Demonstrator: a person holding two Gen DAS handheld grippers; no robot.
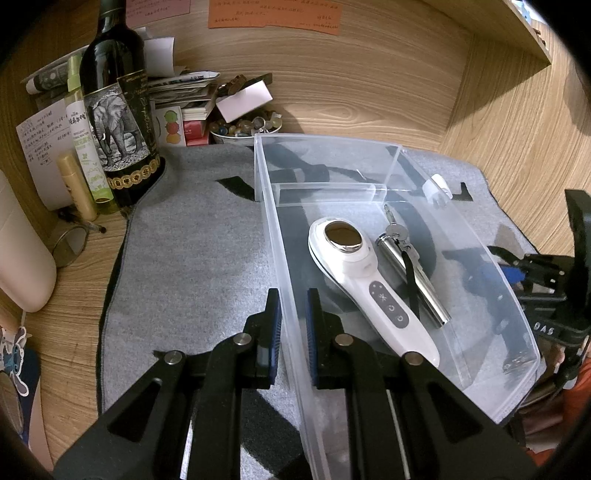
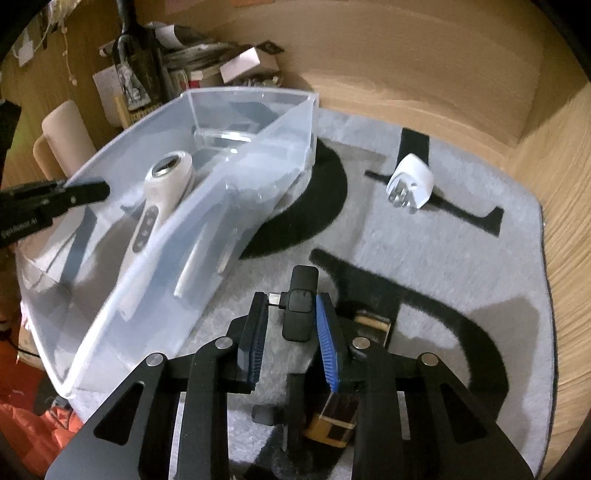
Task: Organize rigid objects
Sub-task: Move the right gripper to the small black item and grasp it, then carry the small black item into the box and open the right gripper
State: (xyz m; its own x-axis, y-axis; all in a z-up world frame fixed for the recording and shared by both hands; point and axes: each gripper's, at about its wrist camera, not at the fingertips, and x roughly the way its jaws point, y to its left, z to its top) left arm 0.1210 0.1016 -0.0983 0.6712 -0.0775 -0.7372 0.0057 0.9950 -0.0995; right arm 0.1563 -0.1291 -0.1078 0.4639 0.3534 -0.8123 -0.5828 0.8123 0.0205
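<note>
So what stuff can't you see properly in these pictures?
- Brown striped thing: right view, mostly under the right claw.
- Small black gadget: its lower end sits between the fingers.
- Keys: left view, strap crosses them.
- Paper notes: writing too small.

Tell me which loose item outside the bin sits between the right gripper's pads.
The small black clip-on device sits between the right gripper pads. The white plug adapter lies far off on the mat; the brown-and-gold case lies under the gripper.
</note>
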